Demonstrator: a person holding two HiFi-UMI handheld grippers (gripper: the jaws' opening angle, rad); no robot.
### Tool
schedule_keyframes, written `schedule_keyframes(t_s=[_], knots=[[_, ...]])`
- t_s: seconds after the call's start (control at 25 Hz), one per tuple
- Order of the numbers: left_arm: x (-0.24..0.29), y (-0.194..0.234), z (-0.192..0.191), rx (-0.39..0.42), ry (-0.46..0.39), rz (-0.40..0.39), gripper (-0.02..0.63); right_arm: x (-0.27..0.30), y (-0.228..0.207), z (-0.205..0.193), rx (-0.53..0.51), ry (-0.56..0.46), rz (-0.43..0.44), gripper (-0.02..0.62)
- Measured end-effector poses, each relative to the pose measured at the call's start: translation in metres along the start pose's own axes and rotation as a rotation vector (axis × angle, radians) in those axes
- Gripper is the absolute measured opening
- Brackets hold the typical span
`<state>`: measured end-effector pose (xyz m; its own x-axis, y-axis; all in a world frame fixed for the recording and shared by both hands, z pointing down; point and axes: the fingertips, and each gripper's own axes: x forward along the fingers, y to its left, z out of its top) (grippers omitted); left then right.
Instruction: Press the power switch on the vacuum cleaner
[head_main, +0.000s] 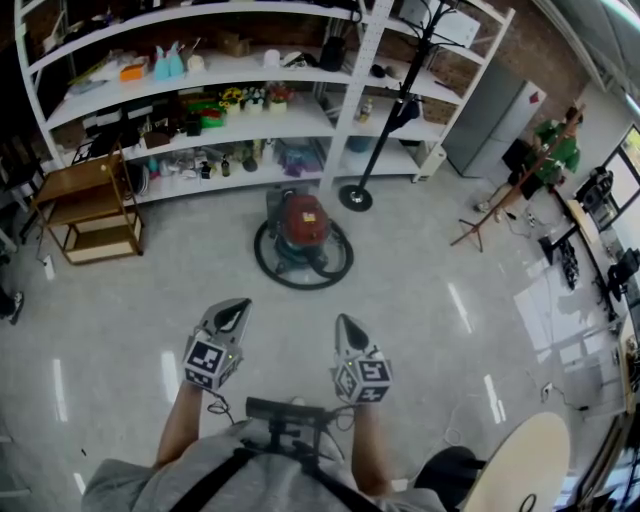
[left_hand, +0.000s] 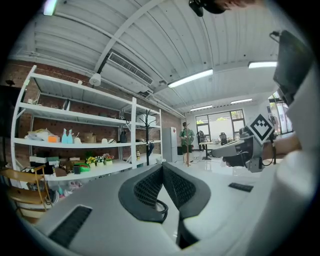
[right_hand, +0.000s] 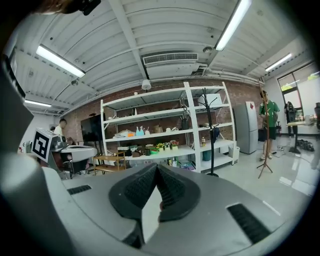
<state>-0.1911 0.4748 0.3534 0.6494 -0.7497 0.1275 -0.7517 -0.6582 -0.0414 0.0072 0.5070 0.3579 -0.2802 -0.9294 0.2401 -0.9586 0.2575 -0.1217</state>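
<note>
We see a glossy, light-reflecting pale floor (head_main: 430, 285), a shiny red-topped vacuum cleaner (head_main: 302, 222), a bare wooden rack (head_main: 85, 180) and white-painted metal shelving (head_main: 348, 100).

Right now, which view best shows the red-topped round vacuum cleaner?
Head view: the red-topped round vacuum cleaner sits whole before the white shelving. In both gripper views, closed jaws hide all but a sliver.

Bright, even light from ceiling strips (right_hand: 59, 60) — glare streaks on floor (head_main: 462, 305), fisheye-warped edges
</note>
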Motion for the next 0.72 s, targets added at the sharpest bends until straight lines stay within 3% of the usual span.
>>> schedule_keyframes(t_s=[0.36,0.72], knots=[[0.002,0.01,-0.003,-0.012,-0.012,-0.038,0.008,0.01,0.017,-0.011,-0.021,0.011,-0.024,0.012],[0.052,0.042,-0.006,-0.022,-0.013,-0.027,0.008,0.063,-0.012,0.0,-0.03,0.012,-0.024,0.012]])
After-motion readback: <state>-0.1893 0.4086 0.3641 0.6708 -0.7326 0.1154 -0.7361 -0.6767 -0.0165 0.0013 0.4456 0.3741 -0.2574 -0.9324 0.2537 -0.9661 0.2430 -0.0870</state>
